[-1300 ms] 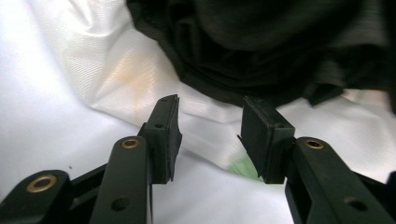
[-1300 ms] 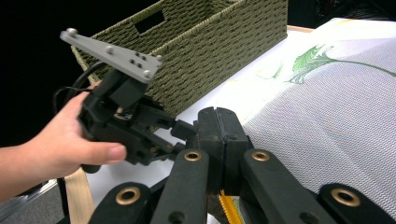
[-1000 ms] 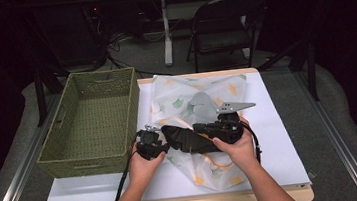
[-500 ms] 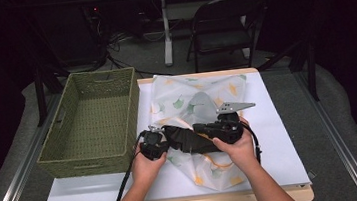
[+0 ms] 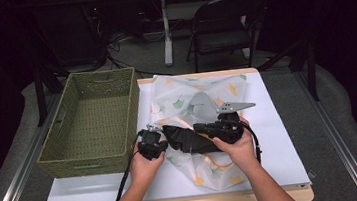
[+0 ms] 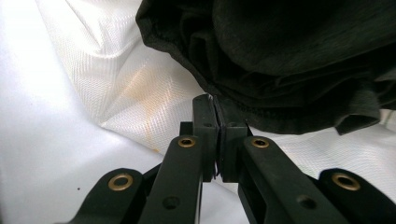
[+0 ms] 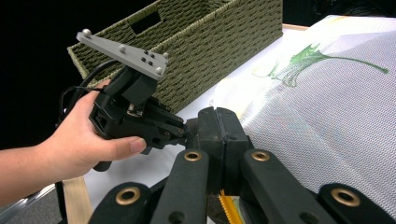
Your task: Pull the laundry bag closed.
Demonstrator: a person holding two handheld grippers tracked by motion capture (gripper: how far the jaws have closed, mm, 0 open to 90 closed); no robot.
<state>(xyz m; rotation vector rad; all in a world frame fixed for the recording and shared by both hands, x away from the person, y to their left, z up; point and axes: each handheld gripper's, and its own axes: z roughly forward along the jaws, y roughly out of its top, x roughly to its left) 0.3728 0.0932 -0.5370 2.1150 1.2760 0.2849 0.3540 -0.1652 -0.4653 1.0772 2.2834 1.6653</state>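
Your left gripper [image 6: 216, 109] has just clenched on the hem of the dark, crumpled cloth [image 5: 185, 139]; your right gripper [image 7: 217, 122] pinches it too, over the sheer leaf-print bag [image 5: 201, 95] right of the woven basket [image 5: 88, 120].

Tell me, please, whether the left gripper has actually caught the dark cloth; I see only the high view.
Observer: Yes. The left gripper has just been closing its jaws, and they now pinch the hem of the dark cloth.
Operator: Thank you. And the other one?
Observer: The right gripper has its jaws pressed together, tips facing the left gripper's. I cannot tell what they hold.
Operator: What lies beneath it all?
Observer: A white fabric with a fine woven mesh.
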